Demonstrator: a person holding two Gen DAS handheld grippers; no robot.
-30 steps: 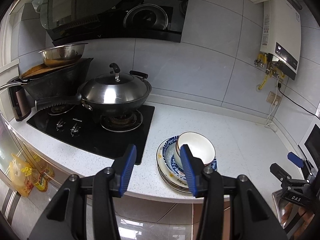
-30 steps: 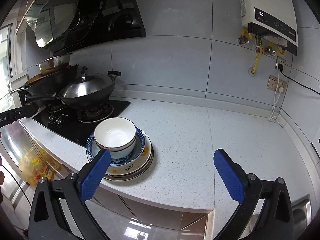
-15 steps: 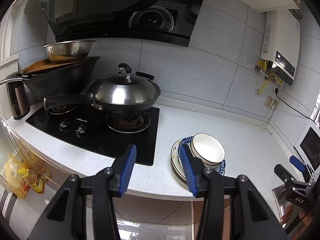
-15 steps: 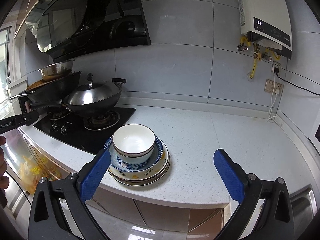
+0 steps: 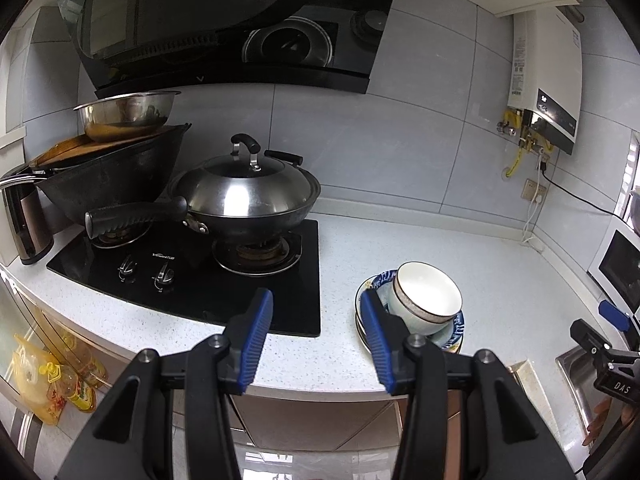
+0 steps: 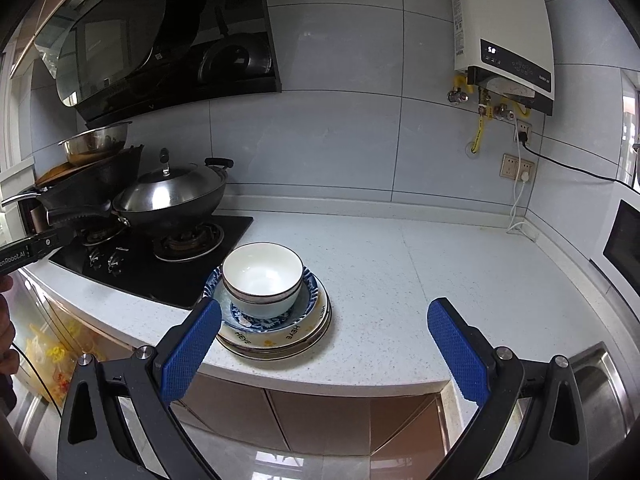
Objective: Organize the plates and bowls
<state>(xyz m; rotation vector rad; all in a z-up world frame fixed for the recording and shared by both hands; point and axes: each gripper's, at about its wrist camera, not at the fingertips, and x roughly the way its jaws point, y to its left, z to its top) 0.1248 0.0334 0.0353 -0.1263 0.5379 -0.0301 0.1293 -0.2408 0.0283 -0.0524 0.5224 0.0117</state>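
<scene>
Left gripper (image 5: 316,332) has its jaws partly spread, nothing between the blue pads, held off the front edge of the counter (image 5: 500,280). Right gripper (image 6: 324,350) has its jaws spread wide, also empty (pads hang over the counter edge). The white bowl (image 6: 262,276) sits in a blue-patterned dish (image 6: 308,306) on top of a stack of plates (image 6: 280,340), near the counter's front edge, just right of the black hob (image 6: 160,264). Neither gripper touches the stack. A lidded wok (image 5: 248,196) stands on the hob's right burner, with a second wok (image 5: 116,176) carrying a steel bowl (image 5: 126,110) to its left. A water heater (image 6: 504,28) hangs on the tiled wall. A sink corner (image 6: 600,380) shows at the far right.
</scene>
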